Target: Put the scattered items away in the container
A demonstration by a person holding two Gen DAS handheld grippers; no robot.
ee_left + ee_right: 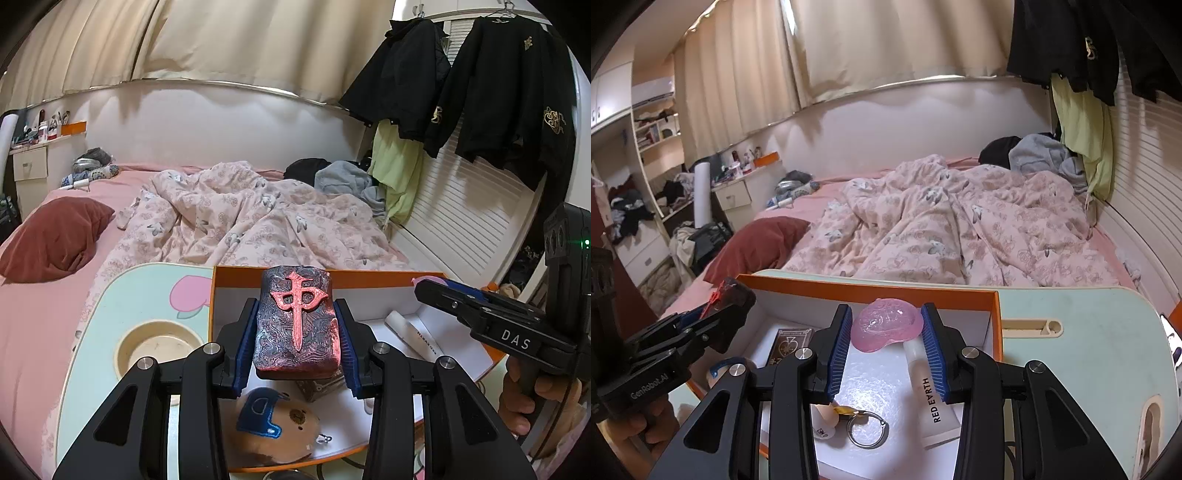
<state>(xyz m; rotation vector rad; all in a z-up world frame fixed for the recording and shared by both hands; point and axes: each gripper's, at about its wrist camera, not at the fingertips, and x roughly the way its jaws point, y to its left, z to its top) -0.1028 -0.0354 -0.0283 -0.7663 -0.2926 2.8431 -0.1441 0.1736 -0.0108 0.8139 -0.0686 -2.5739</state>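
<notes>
The left gripper (295, 328) is closed on a dark blue and red embossed block with a red raised symbol (295, 321), its blue pads pressing the two long sides, so the long axis of the block runs forward along the fingers. It hangs above the open orange-rimmed white cardboard box (369, 281), over the near left part, so I judge the coming move is mostly straight down. The right gripper (886, 328) holds a translucent pink jelly-like lump (886, 325) between its pads, also above the box, nearer to the far wall. The left view shows a brown plush toy with a blue patch (273, 424) directly below the block; the right view hides it but shows a metal key ring (867, 430), a white tube with printed letters (932, 398) and a dark card box with a spade mark (788, 341) on the box floor.
</notes>
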